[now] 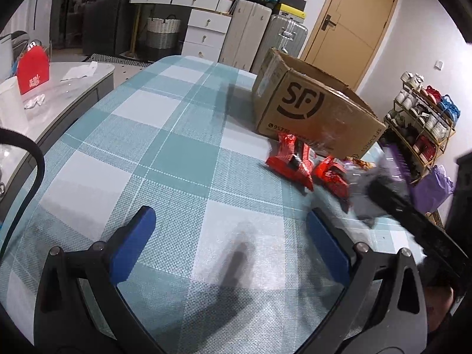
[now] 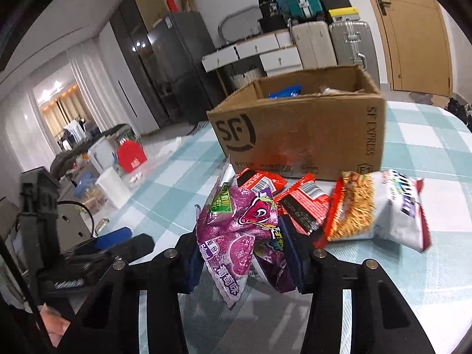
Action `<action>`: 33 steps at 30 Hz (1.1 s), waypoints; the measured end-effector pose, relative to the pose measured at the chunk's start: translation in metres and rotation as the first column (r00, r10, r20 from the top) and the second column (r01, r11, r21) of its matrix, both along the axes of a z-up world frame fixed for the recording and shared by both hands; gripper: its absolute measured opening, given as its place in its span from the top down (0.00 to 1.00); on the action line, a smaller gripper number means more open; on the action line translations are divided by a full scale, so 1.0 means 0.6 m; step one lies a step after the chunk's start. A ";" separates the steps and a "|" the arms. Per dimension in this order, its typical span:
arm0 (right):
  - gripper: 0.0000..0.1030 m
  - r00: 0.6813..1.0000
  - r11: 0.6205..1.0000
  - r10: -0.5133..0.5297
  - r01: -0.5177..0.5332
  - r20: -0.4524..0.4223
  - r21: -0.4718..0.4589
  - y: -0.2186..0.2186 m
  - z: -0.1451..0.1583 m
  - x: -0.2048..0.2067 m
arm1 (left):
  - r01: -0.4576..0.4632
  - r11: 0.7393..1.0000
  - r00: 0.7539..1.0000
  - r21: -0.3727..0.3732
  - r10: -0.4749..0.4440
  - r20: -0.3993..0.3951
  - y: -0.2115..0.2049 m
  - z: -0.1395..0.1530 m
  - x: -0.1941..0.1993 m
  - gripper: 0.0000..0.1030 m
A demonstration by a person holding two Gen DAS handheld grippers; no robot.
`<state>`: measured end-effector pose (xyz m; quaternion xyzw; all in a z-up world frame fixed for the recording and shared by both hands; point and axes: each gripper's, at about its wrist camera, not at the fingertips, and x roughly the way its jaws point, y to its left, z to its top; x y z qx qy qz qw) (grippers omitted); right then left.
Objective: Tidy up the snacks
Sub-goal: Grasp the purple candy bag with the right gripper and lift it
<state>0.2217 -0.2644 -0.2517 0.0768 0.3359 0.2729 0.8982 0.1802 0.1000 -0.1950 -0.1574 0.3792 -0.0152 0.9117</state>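
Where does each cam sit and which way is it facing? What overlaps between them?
Left wrist: on the left gripper, jaws open, tilted down over the checked tablecloth; right gripper blurred at right.
Right wrist: on the right gripper, clamped on a purple snack bag, facing the cardboard box; left gripper at left.
Shared: box, red snack packs, tablecloth.

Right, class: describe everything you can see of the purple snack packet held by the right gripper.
The crinkled purple foil snack packet is glossy, printed with grape pictures, a cartoon face, a green label and white Chinese characters. It is creased and crumpled, pinched between the blue-padded jaws of the right gripper, its lower end hanging below them. It sits in front of red snack packets near the brown cardboard box.
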 end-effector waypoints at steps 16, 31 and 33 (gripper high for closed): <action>0.54 0.998 0.987 -0.047 0.039 0.047 0.156 -0.104 0.016 -0.049 | 0.173 0.977 0.981 0.122 -0.160 -0.114 -0.087 0.025 0.118 0.02; 0.54 0.996 0.991 -0.034 0.022 0.084 0.135 -0.095 0.026 -0.060 | 0.252 0.945 0.945 0.208 -0.194 -0.262 -0.159 -0.020 0.248 0.17; 0.54 0.996 0.991 -0.034 0.022 0.083 0.134 -0.095 0.026 -0.061 | 0.257 0.948 0.944 0.189 -0.204 -0.259 -0.152 -0.023 0.253 0.30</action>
